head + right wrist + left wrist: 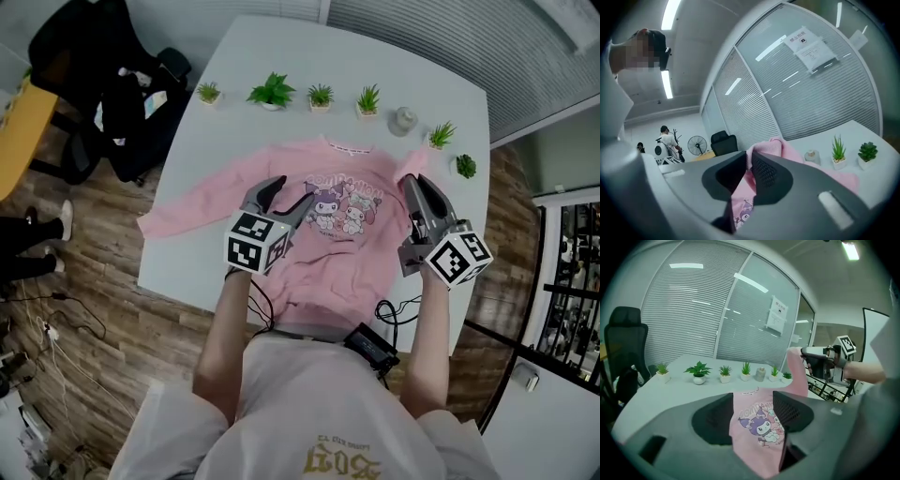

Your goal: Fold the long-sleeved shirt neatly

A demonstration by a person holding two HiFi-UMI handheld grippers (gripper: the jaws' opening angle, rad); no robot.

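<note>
The pink shirt (328,267) lies flat on the desk (244,75); right gripper (413,181), fingers narrow, pinches the sleeve cuff (409,166) just right of the cartoon print (342,204); left gripper (295,190), fingers wide and empty, hovers left of it; the fold likely goes leftward.

My pink long-sleeved shirt (342,258) lies face up mid-frame on the surface (244,84), cartoon print (342,204) showing. One sleeve (183,214) stretches flat toward the left. The other's cuff (771,147) is raised at right, pinched in my right hand-held gripper (412,183).
</note>
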